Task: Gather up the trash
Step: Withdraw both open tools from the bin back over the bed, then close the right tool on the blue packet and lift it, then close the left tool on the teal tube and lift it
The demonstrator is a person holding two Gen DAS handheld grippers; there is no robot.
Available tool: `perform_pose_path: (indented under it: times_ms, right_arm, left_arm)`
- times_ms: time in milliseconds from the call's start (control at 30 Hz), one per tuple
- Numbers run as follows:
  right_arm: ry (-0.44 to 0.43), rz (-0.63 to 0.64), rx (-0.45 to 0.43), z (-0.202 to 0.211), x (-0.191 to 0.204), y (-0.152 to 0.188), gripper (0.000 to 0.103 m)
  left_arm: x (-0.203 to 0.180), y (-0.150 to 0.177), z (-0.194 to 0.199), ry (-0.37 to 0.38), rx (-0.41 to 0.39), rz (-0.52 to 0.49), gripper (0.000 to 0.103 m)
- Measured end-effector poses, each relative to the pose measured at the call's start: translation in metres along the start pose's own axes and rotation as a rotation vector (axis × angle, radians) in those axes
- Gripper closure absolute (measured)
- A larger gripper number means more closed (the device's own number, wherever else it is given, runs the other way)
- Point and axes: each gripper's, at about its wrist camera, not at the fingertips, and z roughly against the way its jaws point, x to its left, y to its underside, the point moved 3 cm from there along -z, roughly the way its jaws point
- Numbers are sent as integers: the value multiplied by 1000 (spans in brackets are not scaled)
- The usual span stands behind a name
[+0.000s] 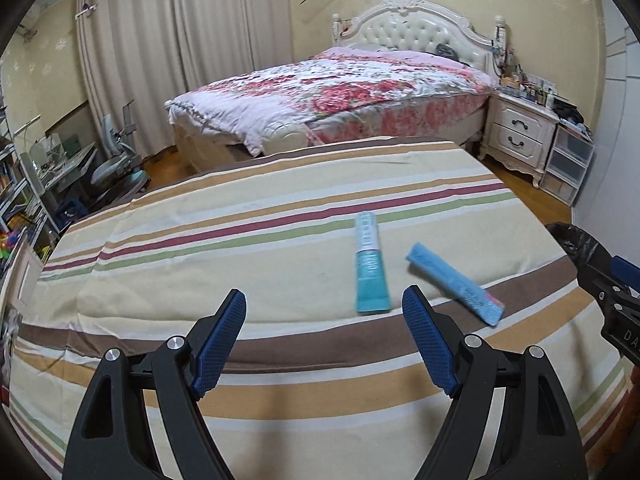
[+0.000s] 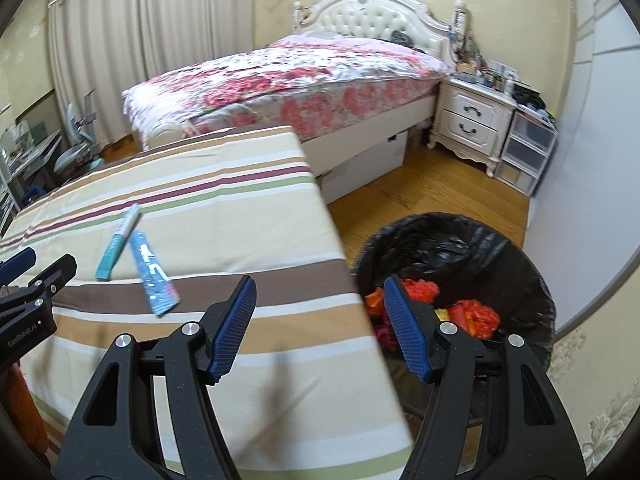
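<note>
While empty, left gripper (image 1: 324, 300) faces teal tube (image 1: 370, 264).

Teal tube (image 1: 371, 264) and blue tube (image 1: 456, 283) – flat, near each other.

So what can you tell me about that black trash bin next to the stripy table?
The trash bin is round and lined with a crinkly, shiny black plastic bag folded over its rim. It stands upright on the wooden floor, close beside the corner of the striped cloth. Inside lie crumpled red, orange and yellow scraps, filling only the bottom. No gripper touches it; the right gripper hovers open in front of it. Its lower part is hidden.
</note>
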Motion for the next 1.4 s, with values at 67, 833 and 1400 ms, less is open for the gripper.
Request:
perform_pose_path:
  times_ms: [67,833,1400]
  right_arm:
    - [-17,22,4,-1,15,-1,38]
    - [-144,218,119,-37,117,3,81]
    - [-110,132,114,-60,71,-21,82]
  left_arm:
    - [13,2,-1,-15,7,21,25]
    - [61,24,-11,-36,62,108,25]
    - [-3,-5,-36,38,73,13,25]
